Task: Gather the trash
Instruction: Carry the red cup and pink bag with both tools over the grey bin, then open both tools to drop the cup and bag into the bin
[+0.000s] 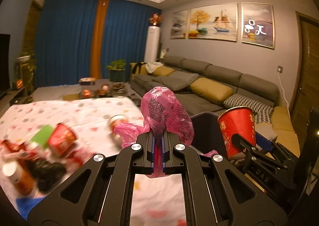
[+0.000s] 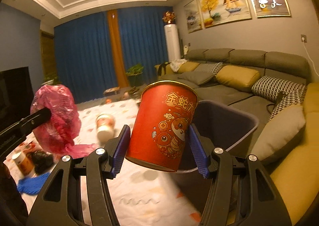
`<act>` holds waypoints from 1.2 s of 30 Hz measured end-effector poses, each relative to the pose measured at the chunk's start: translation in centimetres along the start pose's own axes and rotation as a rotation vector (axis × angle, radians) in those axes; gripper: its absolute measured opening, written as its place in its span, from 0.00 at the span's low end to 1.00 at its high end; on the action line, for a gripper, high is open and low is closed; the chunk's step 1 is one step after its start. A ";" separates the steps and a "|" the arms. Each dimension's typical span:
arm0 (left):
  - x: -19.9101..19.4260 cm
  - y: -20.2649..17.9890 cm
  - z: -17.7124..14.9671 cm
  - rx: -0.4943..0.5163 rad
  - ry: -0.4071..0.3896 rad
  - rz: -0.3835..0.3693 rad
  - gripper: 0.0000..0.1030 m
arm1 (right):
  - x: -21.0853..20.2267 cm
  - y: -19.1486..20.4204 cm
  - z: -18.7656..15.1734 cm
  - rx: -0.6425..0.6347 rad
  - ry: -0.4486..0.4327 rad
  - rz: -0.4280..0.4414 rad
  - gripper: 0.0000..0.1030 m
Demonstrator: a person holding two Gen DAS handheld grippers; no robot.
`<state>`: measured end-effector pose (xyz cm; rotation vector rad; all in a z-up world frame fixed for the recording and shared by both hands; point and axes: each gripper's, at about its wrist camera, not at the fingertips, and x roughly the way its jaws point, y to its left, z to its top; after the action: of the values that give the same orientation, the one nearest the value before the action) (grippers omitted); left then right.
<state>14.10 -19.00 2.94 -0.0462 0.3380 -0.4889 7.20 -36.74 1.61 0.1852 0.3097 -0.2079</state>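
the left gripper (image 1: 158,146) is clamped tight on a crumpled pink plastic bag (image 1: 166,112), its blue pads squeezed together on a pinched neck of film with the puffed body of the bag ballooning above the fingertips. the right gripper (image 2: 159,144) is closed on a red paper cup (image 2: 165,124) printed with a gold cartoon snake; the pads press its sides, and the cup sits tilted, rim up and leaning toward the couch side.

just past the cup stands the grey trash bin (image 2: 247,124), its open mouth right behind and slightly right of the cup. both pieces look like they are being carried to it. to do this well, bring the cup fully over the mouth before spreading the jaws, since its base hangs at the near rim and could drop outside. the bag is light and springy, so lower it well inside before letting go, or it may cling to a pad or drift out. drop one item at a time so the two grippers do not crowd each other over the opening.

left of the bin, the bench under a spotted white tablecloth (image 1: 79,112) carries more to collect: a tipped red cup (image 1: 61,142), a green packet (image 1: 42,136), a can on its side (image 1: 118,121), a white-capped bottle (image 1: 17,176), and something dark and crumpled, all blurred. beyond lies a grey sofa (image 1: 211,78) with mustard cushions, then blue curtains (image 1: 65,40).
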 end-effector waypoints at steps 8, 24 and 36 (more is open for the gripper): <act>6.0 -4.5 1.1 0.012 0.028 -0.099 0.04 | 0.4 -4.0 0.9 0.061 -0.044 -0.062 0.56; 14.5 -8.1 -0.6 -0.009 0.162 -0.230 0.04 | 2.1 -5.8 1.0 0.073 -0.049 -0.110 0.57; 18.0 -8.0 -1.8 0.008 0.254 -0.320 0.16 | 3.0 -5.8 1.1 0.093 -0.028 -0.135 0.57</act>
<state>24.77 -34.40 -3.27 -0.0309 0.5820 -0.8167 9.00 -43.03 0.78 0.2532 0.2847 -0.3582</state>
